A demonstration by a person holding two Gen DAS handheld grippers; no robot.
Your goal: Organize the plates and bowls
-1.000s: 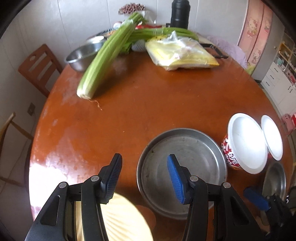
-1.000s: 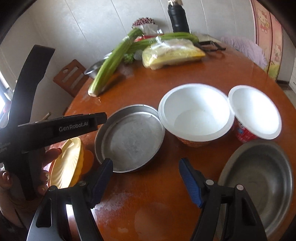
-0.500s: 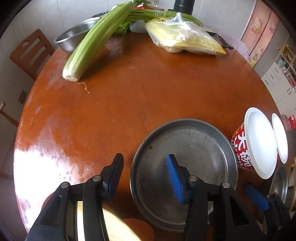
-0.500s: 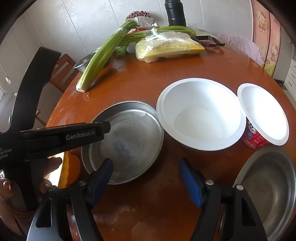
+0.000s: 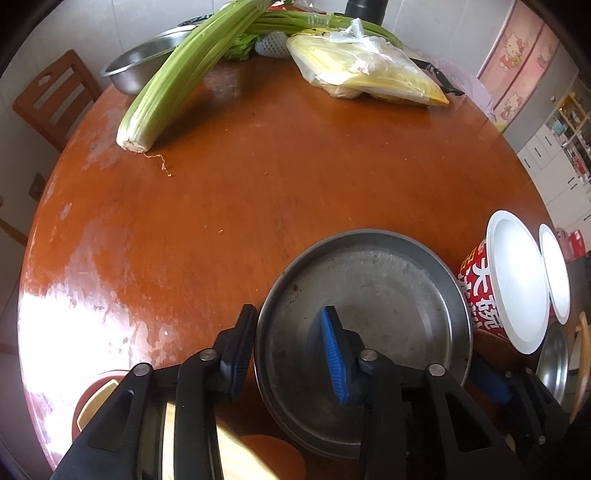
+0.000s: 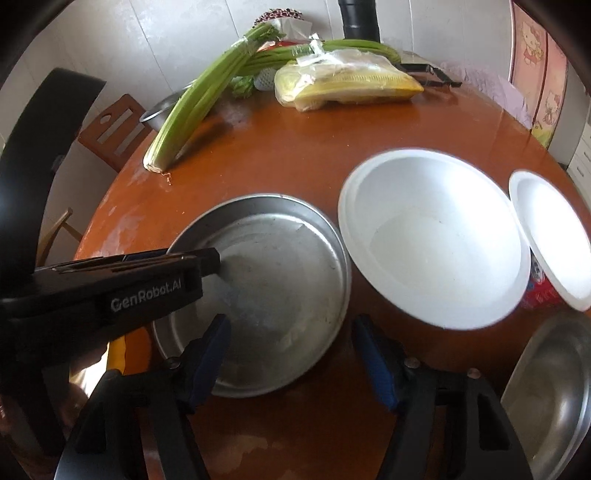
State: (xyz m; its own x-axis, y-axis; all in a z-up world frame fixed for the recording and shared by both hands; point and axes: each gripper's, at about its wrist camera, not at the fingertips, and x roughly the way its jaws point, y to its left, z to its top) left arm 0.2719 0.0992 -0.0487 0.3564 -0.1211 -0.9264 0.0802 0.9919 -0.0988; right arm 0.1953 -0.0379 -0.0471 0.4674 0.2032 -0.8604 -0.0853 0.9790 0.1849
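Note:
A round metal plate lies on the round wooden table; it also shows in the right wrist view. My left gripper is open and straddles the plate's left rim, one finger outside, the blue pad inside. My right gripper is open above the plate's near right edge. A large white bowl and a smaller white bowl stand to the right. A second metal dish lies at the near right. A yellow plate lies under my left gripper.
A celery bunch, a bag of yellow food, a steel bowl and a black flask sit at the table's far side. A wooden chair stands at the far left.
My left gripper has moved forward and down so its fingers now straddle the metal plate's left rim. My right gripper has moved closer to the plate and bowls.

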